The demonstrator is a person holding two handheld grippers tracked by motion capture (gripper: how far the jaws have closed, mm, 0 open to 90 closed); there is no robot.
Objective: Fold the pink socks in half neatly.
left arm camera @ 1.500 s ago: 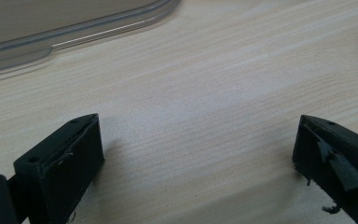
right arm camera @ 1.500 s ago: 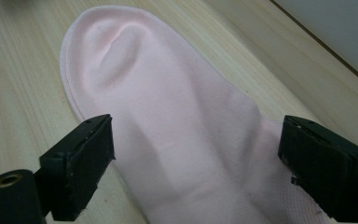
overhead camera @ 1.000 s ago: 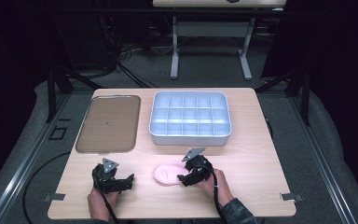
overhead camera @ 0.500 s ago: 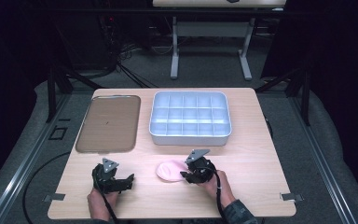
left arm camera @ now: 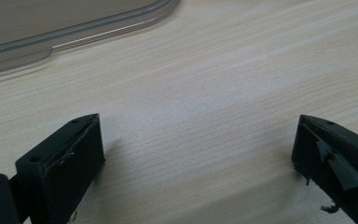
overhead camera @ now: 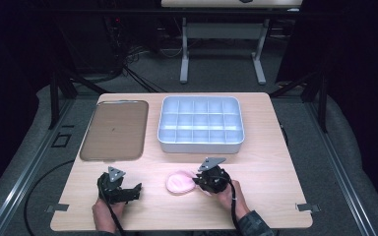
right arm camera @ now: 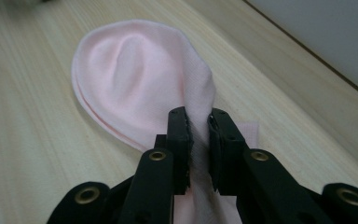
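A pale pink cloth (overhead camera: 179, 183), folded flat into a rounded shape, lies on the wooden table (overhead camera: 266, 162) near its front edge. My right gripper (overhead camera: 195, 183) lies at the cloth's right end. In the right gripper view the cloth (right arm camera: 135, 74) bunches up between the jaws. The right gripper (right arm camera: 199, 126) has just been closing and is now shut on that pinched fold. My left gripper (overhead camera: 137, 189) rests low over the table to the cloth's left. In its own view the left gripper (left arm camera: 198, 140) stands wide open over bare wood, with nothing between the jaws.
A brown tray (overhead camera: 113, 130) lies at the back left; its clear rim (left arm camera: 74, 35) shows ahead of the left jaws. A white box (overhead camera: 199, 145) divided into several compartments stands behind the cloth; its wall (right arm camera: 326, 37) is close to the right gripper.
The right gripper's jaws have come together on the pink cloth's near end. The left hand and its gripper have stayed where they were.
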